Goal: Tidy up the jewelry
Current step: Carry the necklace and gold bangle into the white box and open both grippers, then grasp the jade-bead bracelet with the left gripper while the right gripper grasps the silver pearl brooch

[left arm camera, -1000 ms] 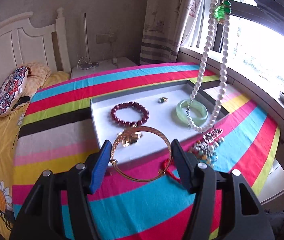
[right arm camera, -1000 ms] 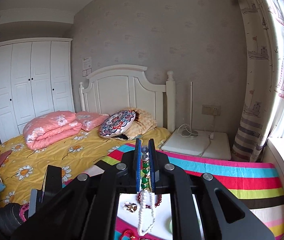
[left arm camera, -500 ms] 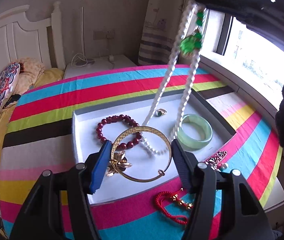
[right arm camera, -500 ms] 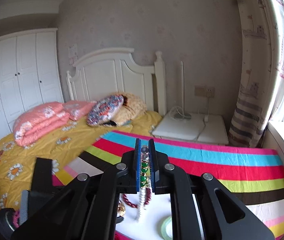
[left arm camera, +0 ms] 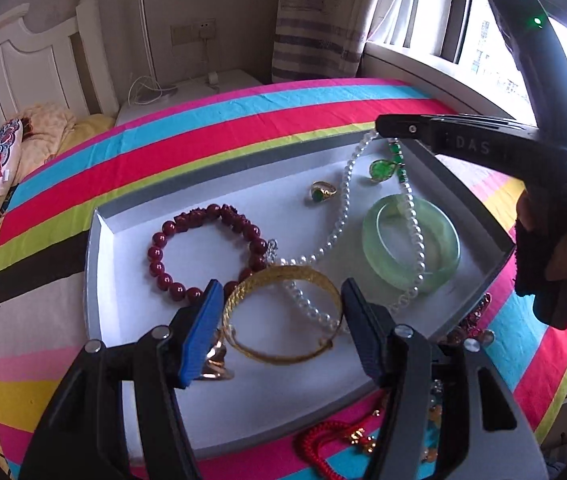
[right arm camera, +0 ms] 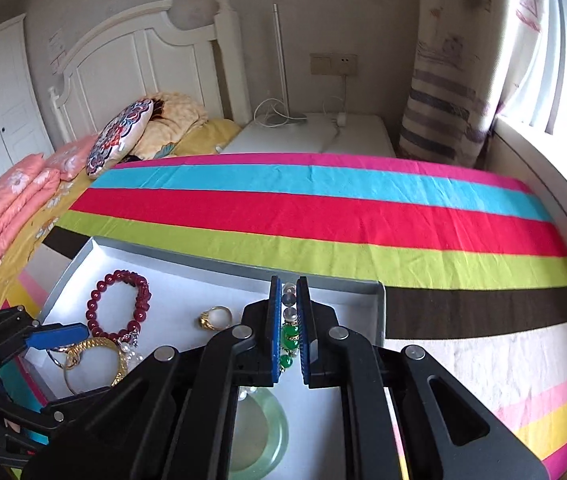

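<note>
A white tray (left arm camera: 93, 280) with a grey rim lies on the striped cloth. My left gripper (left arm camera: 280, 286) is shut on a gold bangle (left arm camera: 283, 276), held low over the tray's front part. My right gripper (right arm camera: 290, 300) is shut on the top of a pearl necklace (left arm camera: 337, 224) with a green pendant (left arm camera: 381, 169). The strand trails down into the tray, across a pale green jade bangle (left arm camera: 411, 248) and under the gold bangle. A dark red bead bracelet (left arm camera: 203, 256) and a gold ring (left arm camera: 322, 192) also lie in the tray. In the left wrist view, the right gripper (left arm camera: 383, 130) comes in from the right.
A red cord bracelet (left arm camera: 331, 440) lies on the cloth in front of the tray, and a small heap of beaded pieces (left arm camera: 471, 328) lies at its right corner. A bed with pillows (right arm camera: 119, 140) stands to the left, a white nightstand (right arm camera: 323, 136) behind, and a window sill (left arm camera: 423, 64) to the right.
Both grippers came down toward the tray. The pearl necklace, hanging high a second ago, now lies partly in the tray over the jade bangle. The gold bangle moved from the tray's front edge to above its floor.
</note>
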Tool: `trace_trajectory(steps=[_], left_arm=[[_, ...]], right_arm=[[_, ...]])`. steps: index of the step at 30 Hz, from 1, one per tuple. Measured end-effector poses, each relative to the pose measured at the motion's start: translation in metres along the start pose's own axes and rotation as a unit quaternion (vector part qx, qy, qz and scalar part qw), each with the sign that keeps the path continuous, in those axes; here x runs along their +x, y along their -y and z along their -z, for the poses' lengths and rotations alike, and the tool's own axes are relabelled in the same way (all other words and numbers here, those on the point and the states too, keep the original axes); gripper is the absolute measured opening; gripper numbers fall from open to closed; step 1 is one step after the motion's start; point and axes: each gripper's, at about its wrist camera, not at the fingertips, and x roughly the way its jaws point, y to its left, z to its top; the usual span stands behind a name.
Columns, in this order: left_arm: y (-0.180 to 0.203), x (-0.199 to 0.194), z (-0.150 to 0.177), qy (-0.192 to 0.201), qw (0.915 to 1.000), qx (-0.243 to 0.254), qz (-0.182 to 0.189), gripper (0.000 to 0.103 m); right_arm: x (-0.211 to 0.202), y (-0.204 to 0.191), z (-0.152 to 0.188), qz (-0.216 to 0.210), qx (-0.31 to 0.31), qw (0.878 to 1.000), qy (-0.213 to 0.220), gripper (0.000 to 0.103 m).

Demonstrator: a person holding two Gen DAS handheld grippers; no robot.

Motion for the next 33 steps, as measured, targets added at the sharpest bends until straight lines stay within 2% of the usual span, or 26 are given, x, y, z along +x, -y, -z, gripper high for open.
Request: trace_trajectory(steps=[3,4,5,6,7,11,16,19,22,26,29,33], left_arm=[[-0.004,0.003,0.001,-0.001,0.9999,-0.01,0.001,0.062],[-0.005,0.002,0.001,0.002,0.9999,-0.013,0.004,0.064],[-0.006,0.002,0.001,0.003,0.9998,-0.016,0.007,0.072],[-0.007,0.0,0.002,0.007,0.9998,-0.019,0.006,0.081],[-0.008,-0.002,0.002,0.012,0.9997,-0.021,0.004,0.083],[-0.012,-0.014,0.004,0.029,0.9991,-0.029,0.004,0.086],[-0.02,-0.052,0.008,0.078,0.9956,-0.048,-0.021,0.098],[-0.029,-0.081,0.018,0.11,0.9905,-0.073,-0.04,0.101],[-0.034,-0.097,0.036,0.111,0.987,-0.093,-0.069,0.101],[-0.037,-0.113,0.07,0.121,0.9813,-0.113,-0.097,0.101],[-0.038,-0.117,0.091,0.128,0.9773,-0.126,-0.113,0.101],[-0.043,-0.115,0.107,0.126,0.9761,-0.146,-0.1,0.101]], right_arm=[[0.005,0.005,0.006,-0.014,0.012,1.0,-0.013,0.013],[0.006,0.008,0.005,-0.014,0.017,1.0,-0.017,0.019],[0.005,0.009,0.005,-0.017,0.023,0.999,-0.02,0.029],[0.004,0.011,0.006,-0.023,0.029,0.999,-0.021,0.057],[0.0,0.01,0.007,-0.026,0.032,0.999,-0.015,0.073],[-0.021,0.001,0.005,-0.036,0.023,0.999,0.013,0.073],[-0.061,-0.009,0.005,-0.058,0.012,0.997,0.048,0.073],[-0.094,-0.017,0.017,-0.071,-0.008,0.994,0.081,0.073],[-0.119,-0.027,0.039,-0.082,-0.034,0.991,0.099,0.073],[-0.136,-0.043,0.075,-0.077,-0.07,0.99,0.091,0.073],[-0.138,-0.053,0.099,-0.084,-0.081,0.991,0.07,0.073],[-0.128,-0.065,0.126,-0.102,-0.073,0.992,0.025,0.071]])
